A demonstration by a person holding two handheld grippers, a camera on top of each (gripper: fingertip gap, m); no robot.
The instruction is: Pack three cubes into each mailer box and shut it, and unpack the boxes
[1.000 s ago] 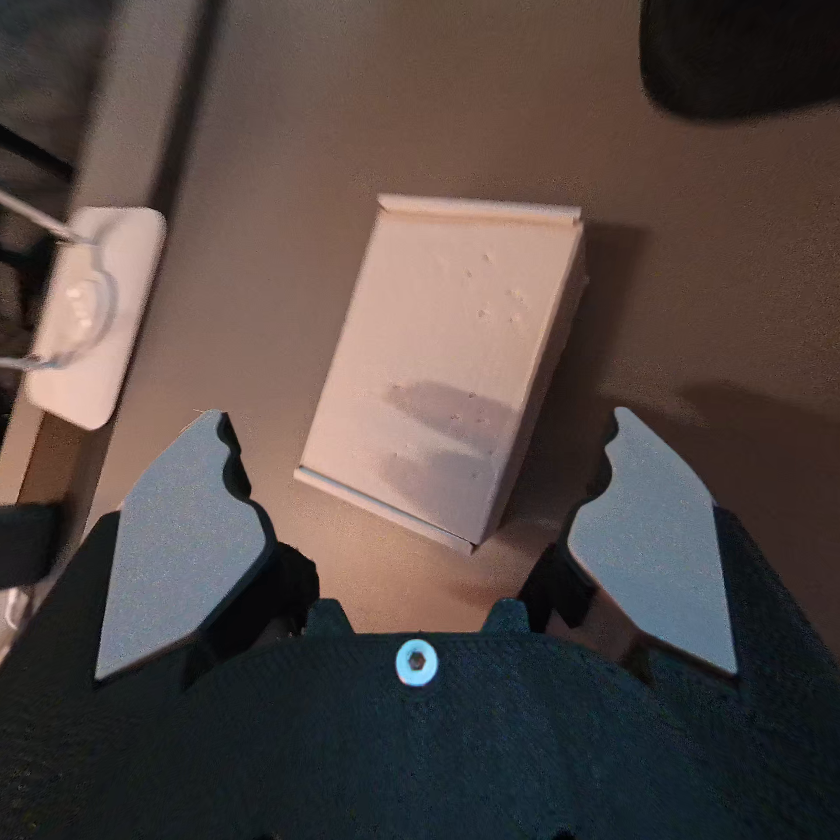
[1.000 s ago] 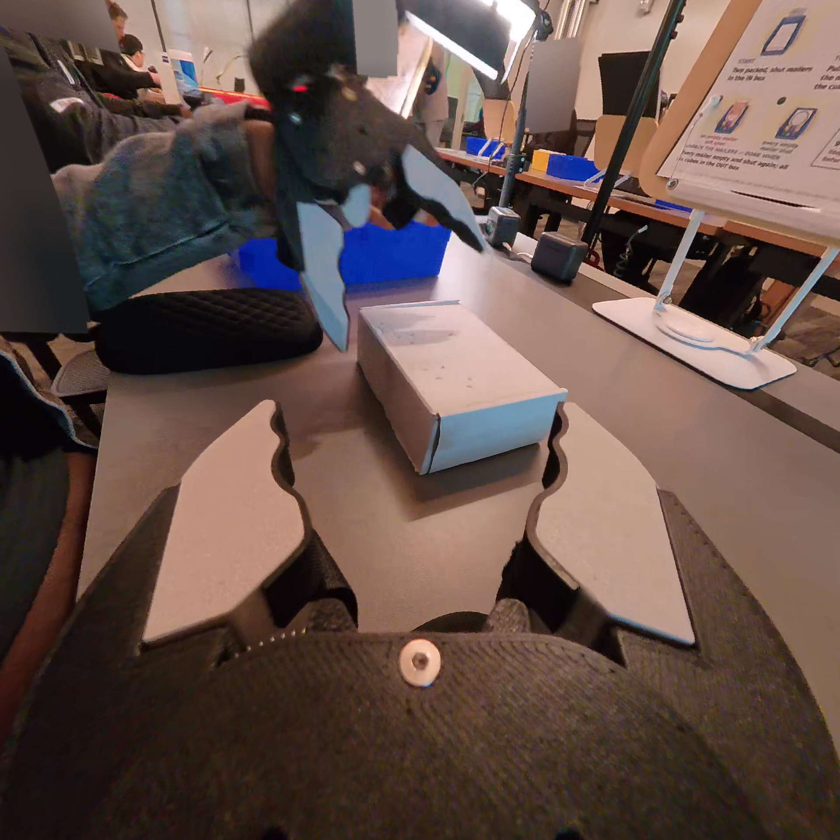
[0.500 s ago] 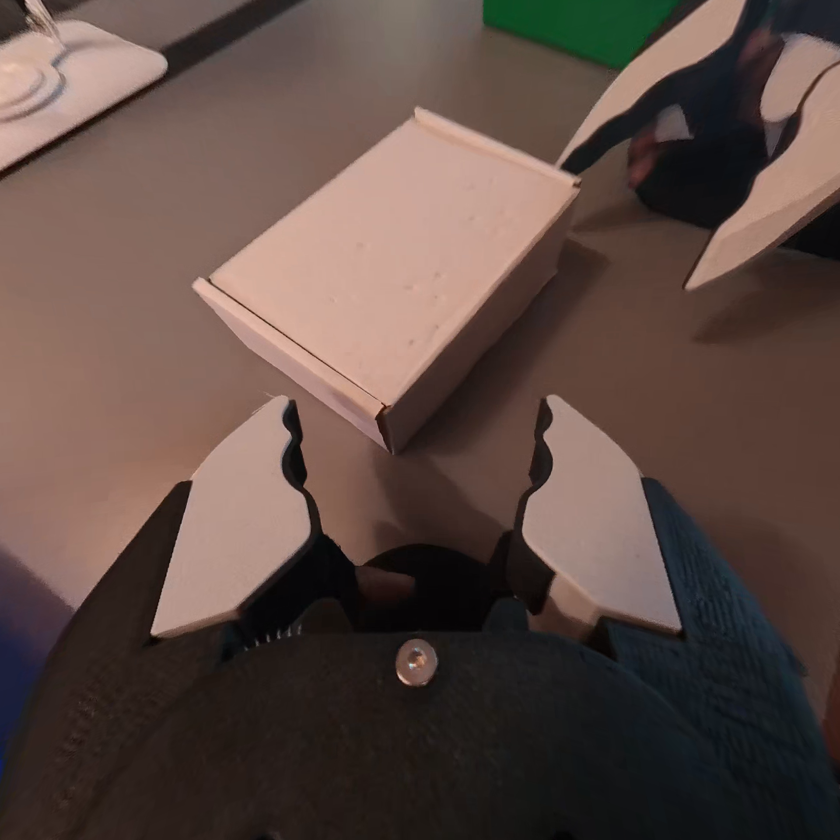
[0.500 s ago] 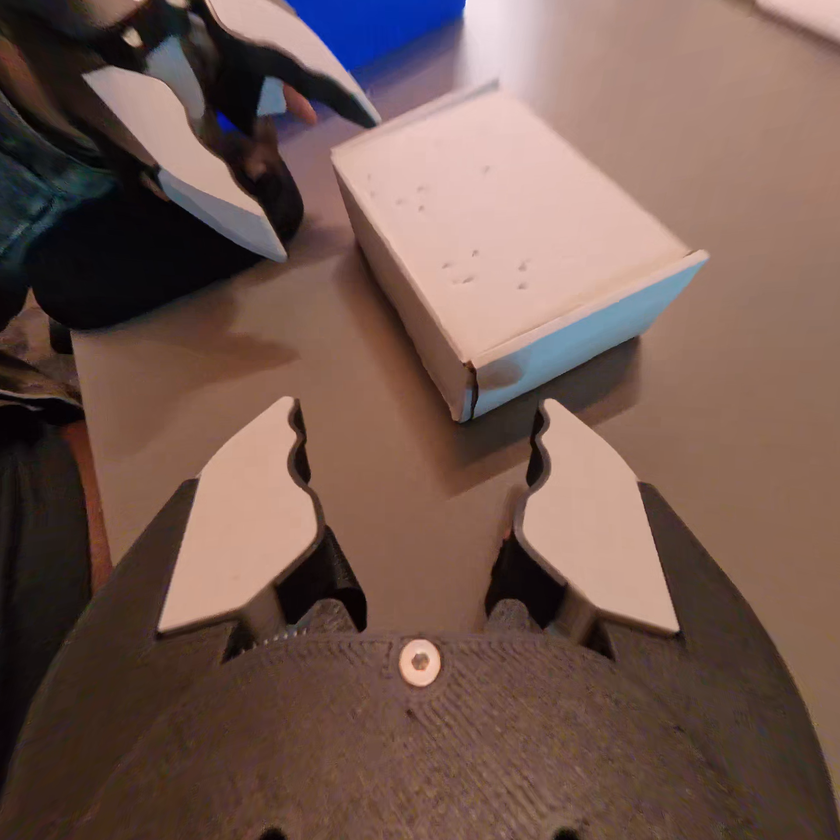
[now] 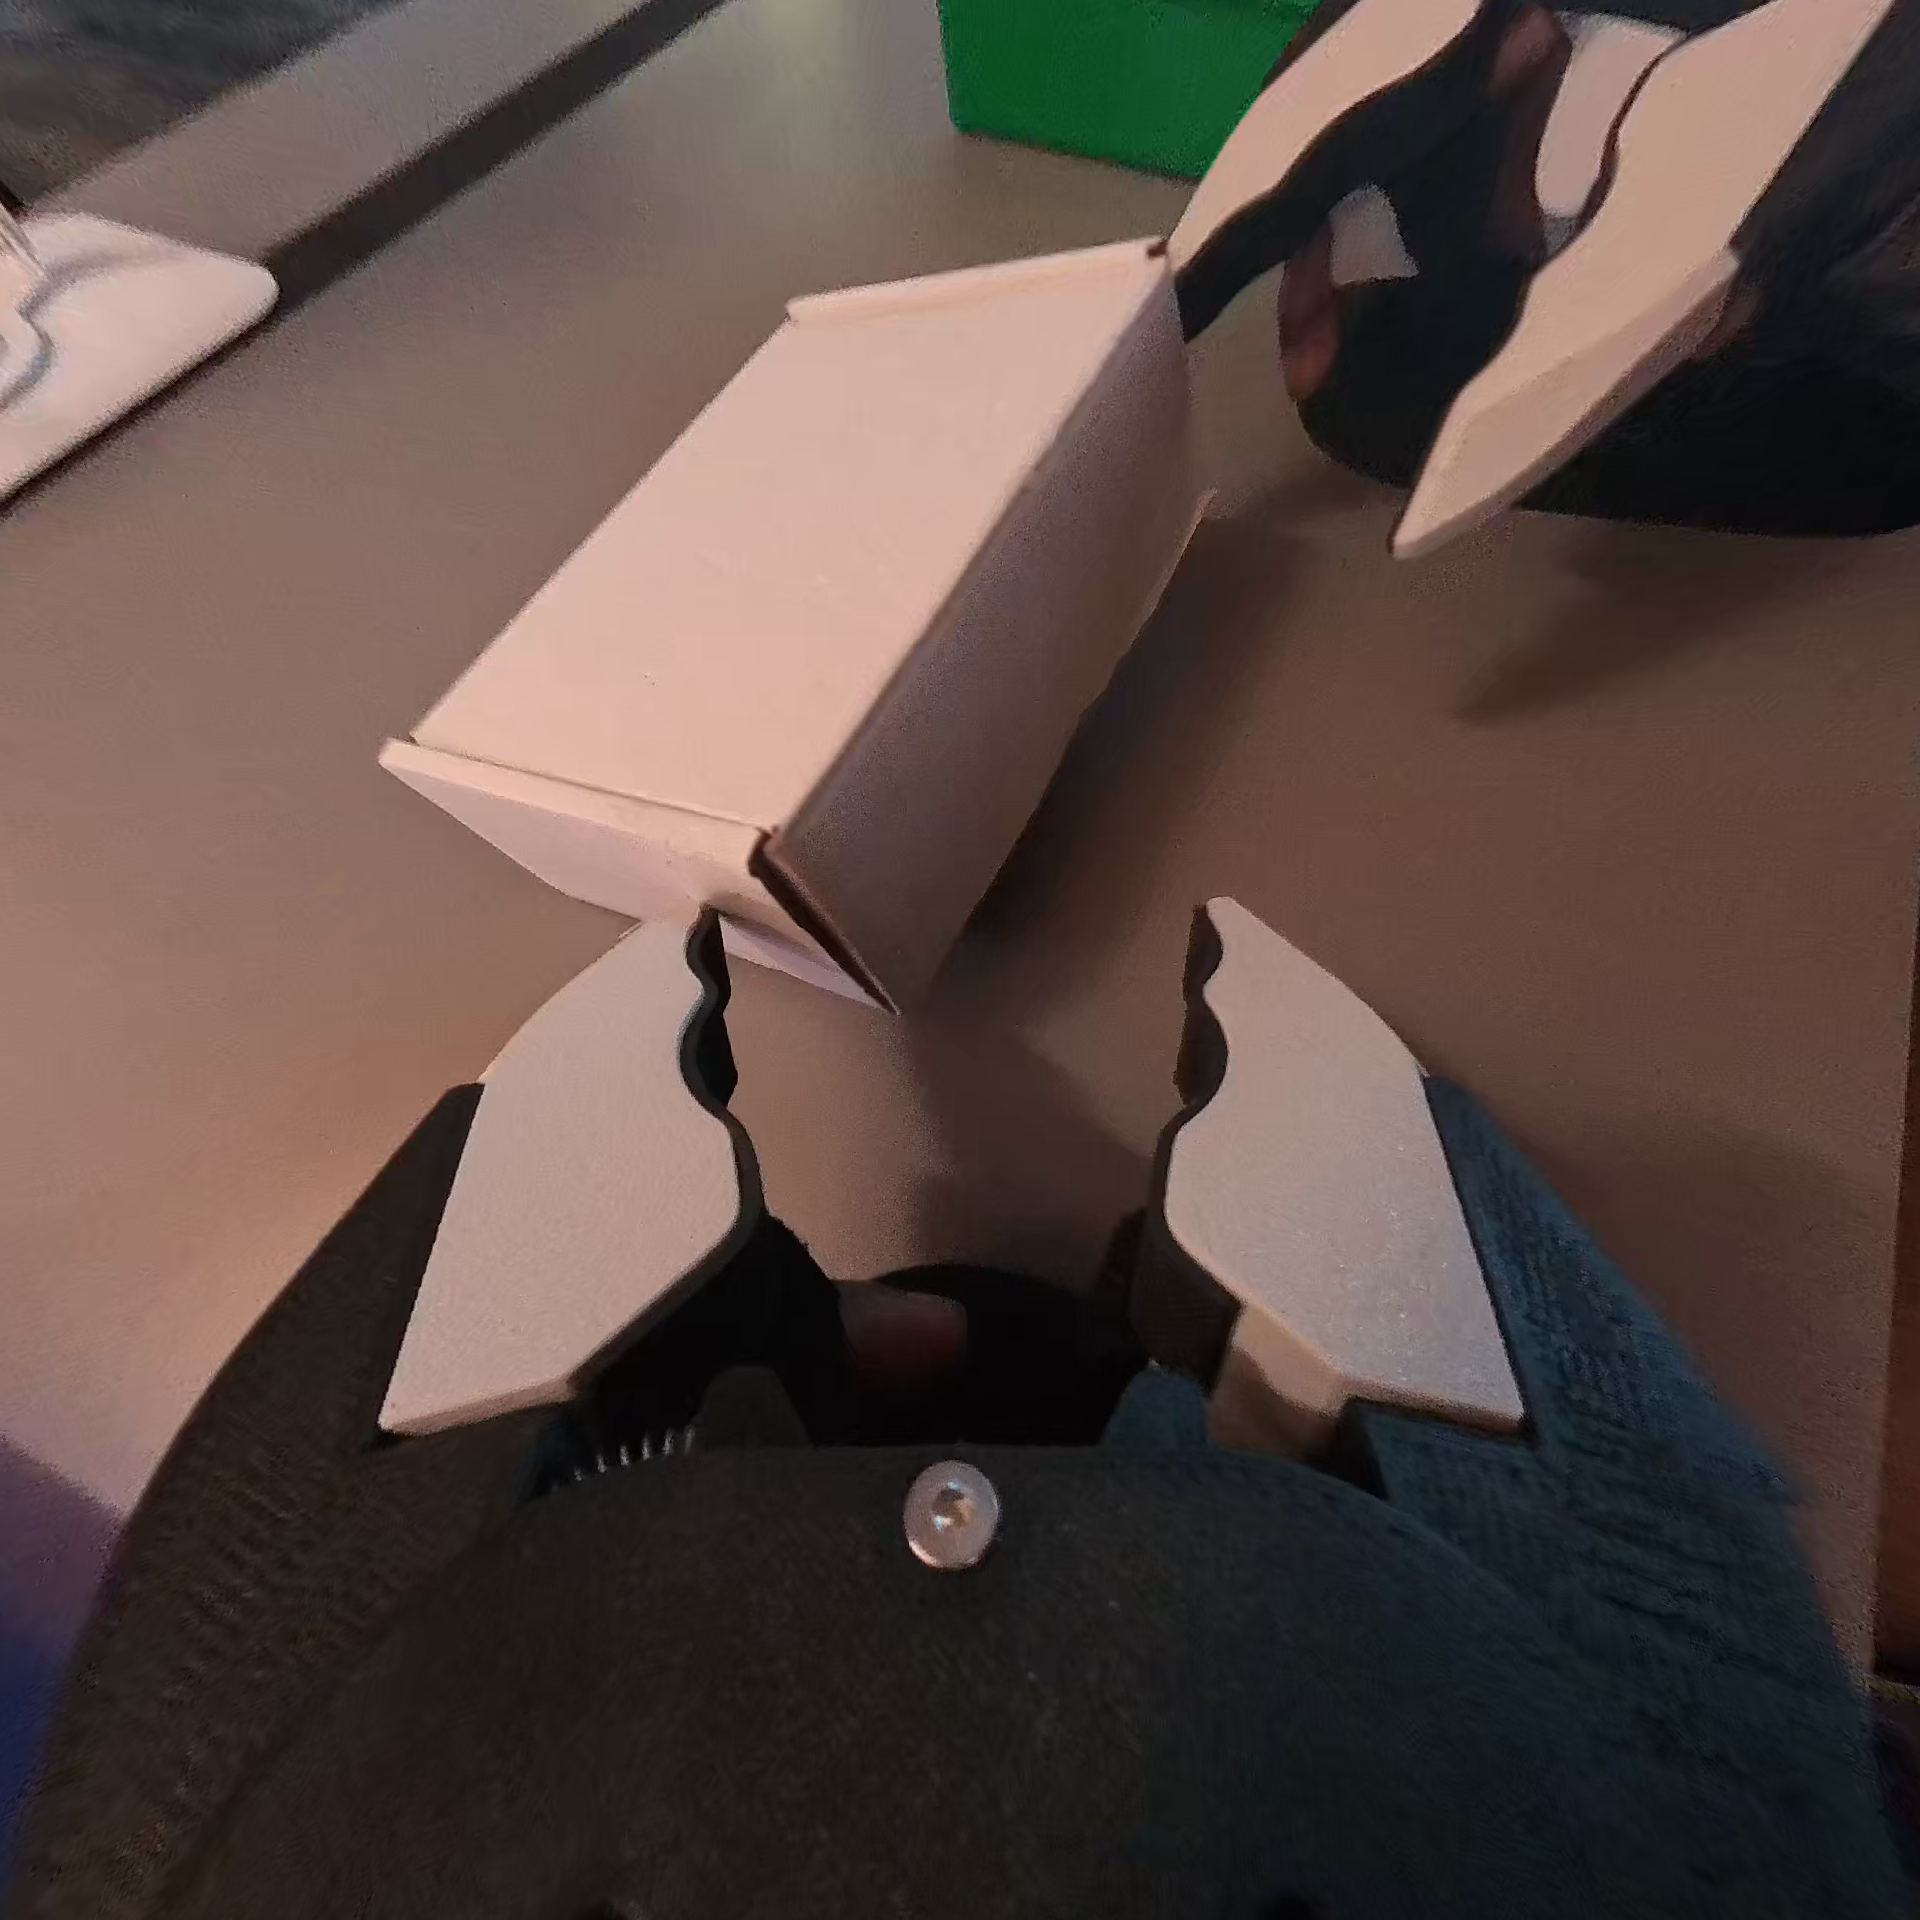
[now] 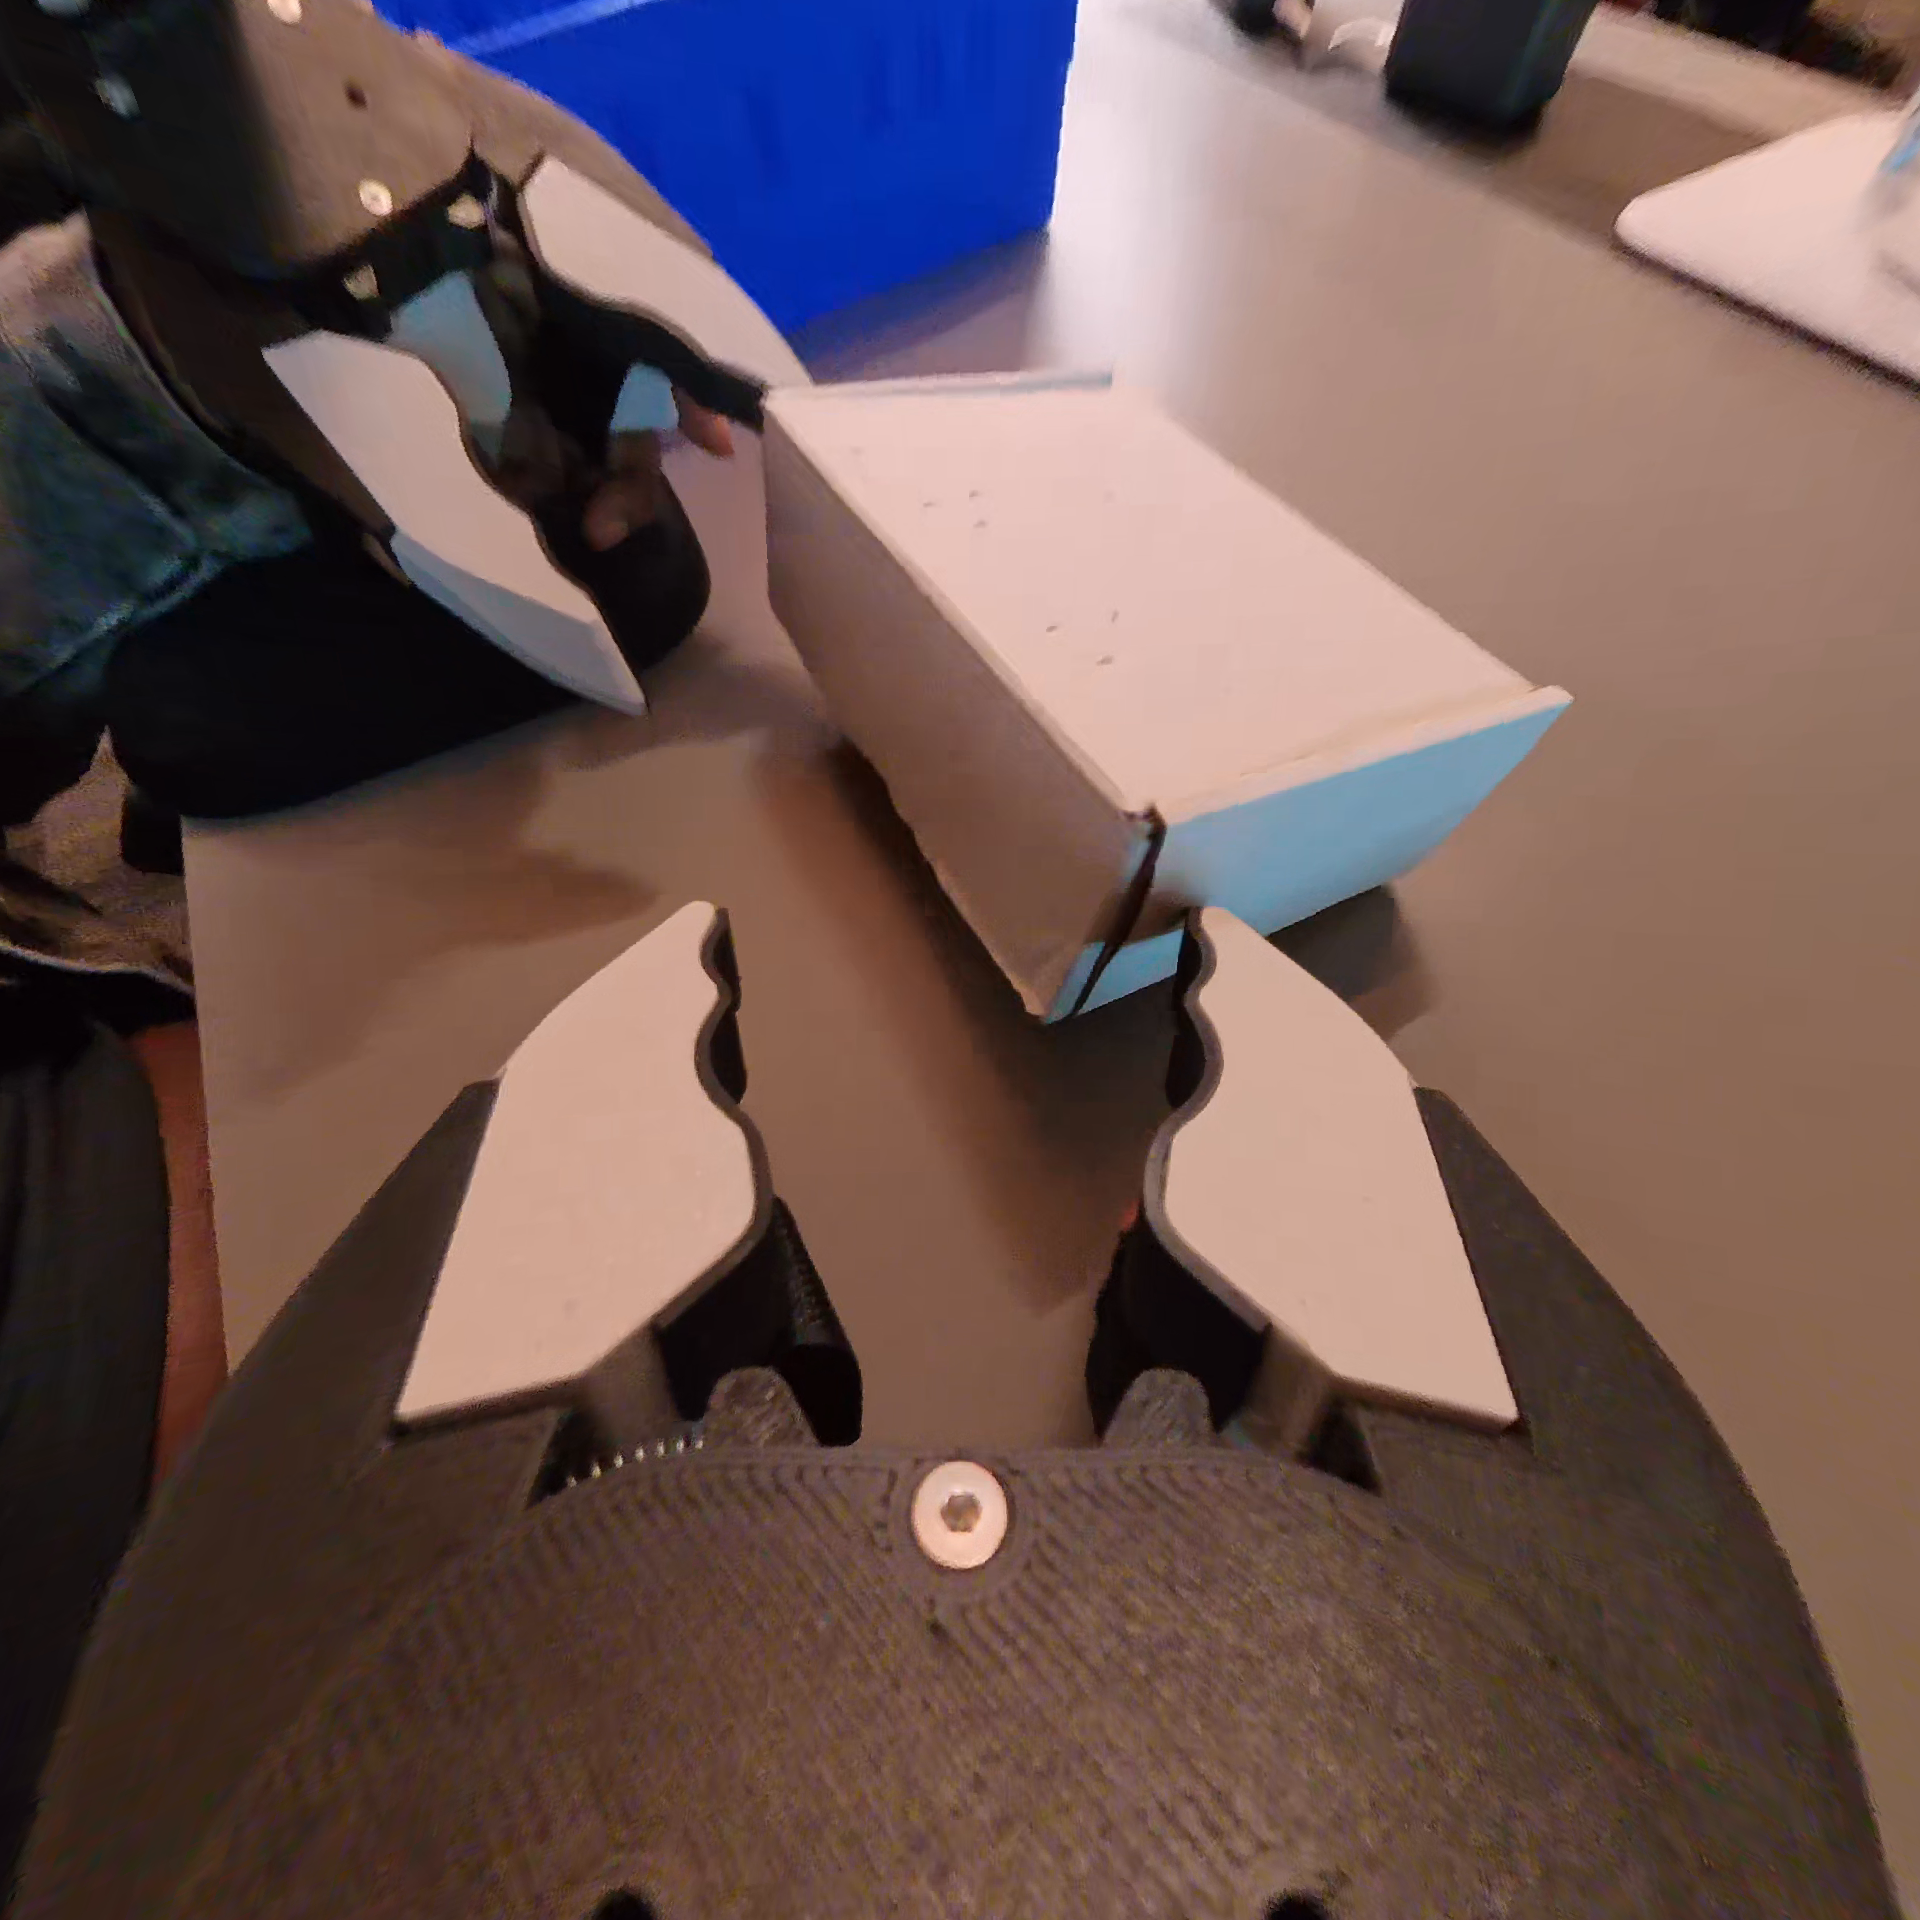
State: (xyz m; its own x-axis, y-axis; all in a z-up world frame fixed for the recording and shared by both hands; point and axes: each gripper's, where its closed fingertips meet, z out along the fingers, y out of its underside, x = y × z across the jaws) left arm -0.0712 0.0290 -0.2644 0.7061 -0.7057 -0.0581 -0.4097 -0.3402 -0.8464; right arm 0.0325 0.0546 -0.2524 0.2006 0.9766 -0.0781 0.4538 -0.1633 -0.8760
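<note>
A shut white mailer box (image 5: 810, 623) lies on the grey table (image 5: 1507, 935). My left gripper (image 5: 956, 930) is open and empty at one end of the box, and its left fingertip (image 5: 701, 935) is at the end flap. My right gripper (image 6: 956, 925) is open and empty at the opposite end of the box (image 6: 1091, 582), with its right fingertip (image 6: 1205, 935) against the bluish end flap. Each gripper shows in the other's view, the right one (image 5: 1299, 416) and the left one (image 6: 696, 551), at the box's far corner. No cubes are in view.
A blue bin (image 6: 831, 135) stands behind the box in the right wrist view and a green bin (image 5: 1101, 73) in the left wrist view. A white stand base (image 6: 1787, 239) sits at the table's side. A black padded rest (image 6: 312, 665) and a sleeved arm are by the left gripper.
Both grippers have come down and in towards the box's two opposite ends. The left one went from looking down on the lid to level with it. Both stay open.
</note>
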